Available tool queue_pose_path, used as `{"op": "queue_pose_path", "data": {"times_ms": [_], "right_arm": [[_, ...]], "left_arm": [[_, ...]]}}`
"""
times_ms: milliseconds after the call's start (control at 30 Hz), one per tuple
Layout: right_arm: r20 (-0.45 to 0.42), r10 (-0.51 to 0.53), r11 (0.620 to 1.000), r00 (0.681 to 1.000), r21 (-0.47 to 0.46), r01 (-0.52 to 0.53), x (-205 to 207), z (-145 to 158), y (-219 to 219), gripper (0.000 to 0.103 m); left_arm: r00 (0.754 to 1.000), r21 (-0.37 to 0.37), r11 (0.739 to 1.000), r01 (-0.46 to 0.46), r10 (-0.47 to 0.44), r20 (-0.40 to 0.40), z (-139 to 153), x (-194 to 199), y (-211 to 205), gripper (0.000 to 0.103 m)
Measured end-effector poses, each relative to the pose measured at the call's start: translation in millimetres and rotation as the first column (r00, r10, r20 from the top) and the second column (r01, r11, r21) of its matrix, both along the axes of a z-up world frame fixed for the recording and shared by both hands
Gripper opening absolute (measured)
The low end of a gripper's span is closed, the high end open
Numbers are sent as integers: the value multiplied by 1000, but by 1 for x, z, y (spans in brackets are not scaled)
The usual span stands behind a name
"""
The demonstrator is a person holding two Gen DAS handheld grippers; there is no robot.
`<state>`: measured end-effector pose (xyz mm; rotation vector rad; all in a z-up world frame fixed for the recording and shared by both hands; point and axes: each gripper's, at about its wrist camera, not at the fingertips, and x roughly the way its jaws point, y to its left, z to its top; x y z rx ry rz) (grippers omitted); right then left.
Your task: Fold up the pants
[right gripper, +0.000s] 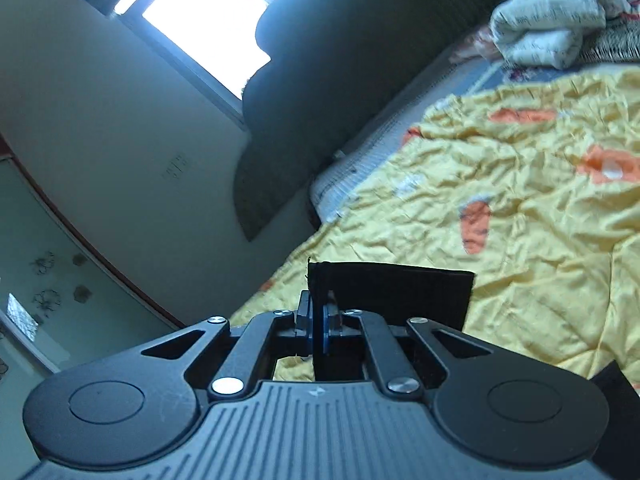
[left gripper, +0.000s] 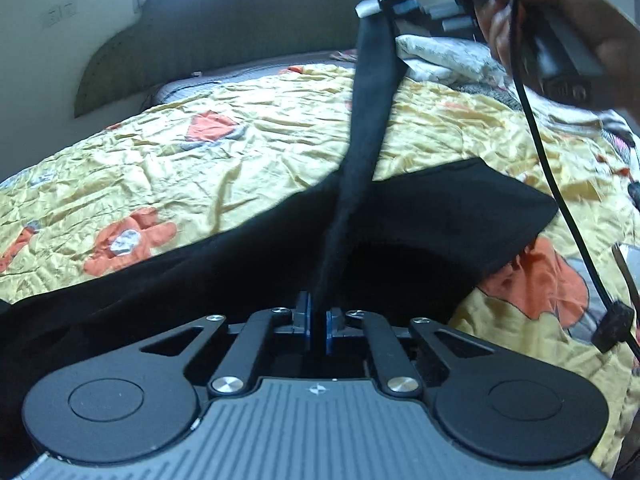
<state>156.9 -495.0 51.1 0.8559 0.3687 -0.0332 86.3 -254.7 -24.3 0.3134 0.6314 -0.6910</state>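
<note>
The black pants [left gripper: 420, 216] lie on a yellow flowered bedspread [left gripper: 200, 152]. My left gripper [left gripper: 318, 320] is shut on a stretched edge of the pants, which runs up as a taut dark strip [left gripper: 368, 92] to my right gripper [left gripper: 376, 4], held high at the top right. In the right wrist view my right gripper [right gripper: 320, 320] is shut on a black hem of the pants [right gripper: 396, 292], lifted above the bedspread [right gripper: 520, 240].
A dark headboard [left gripper: 240, 28] stands against the wall behind the bed. A pile of white patterned cloth [left gripper: 444, 56] lies near the pillows; it also shows in the right wrist view [right gripper: 548, 28]. A black cable [left gripper: 560, 184] hangs at the right. A bright window [right gripper: 208, 20] is in the wall.
</note>
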Motion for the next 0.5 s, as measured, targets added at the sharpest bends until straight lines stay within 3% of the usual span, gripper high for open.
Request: {"op": "queue_pose_path", "data": {"times_ms": [100,167,200,267,300,333,400,500], "right_arm": [[3,-7,1000,1000,8,7,4,0,0,5],[148,-29,999,989,-14,31,-16,18,1,5],[228,-38,998,973,-30,46,-31,28,1,5],[322,-54,991,945,-96,89,-62,40,4,5],[309,-74,984,948,-130,120,-74,39,5,5],[250,-111,973,962,-169,156,-85,33,5,5],[106,-197,948,975,-234,217,-104,10,2,5],[-65,-280,949,958,-170,266,-124,-38,-14,5]], "left_arm": [[996,-43,997,-67,69,48,15,8,7,8],[975,-106,982,-158,173,139,33,7,16,8],[953,-165,964,-209,239,187,44,6,24,8],[928,-270,933,-239,302,219,59,3,40,9],[929,-290,931,-224,294,226,63,0,44,9],[940,-264,944,-198,259,223,63,-2,42,9],[971,-160,980,-120,149,186,49,-6,28,9],[996,-43,999,-12,16,82,17,-17,9,9]]}}
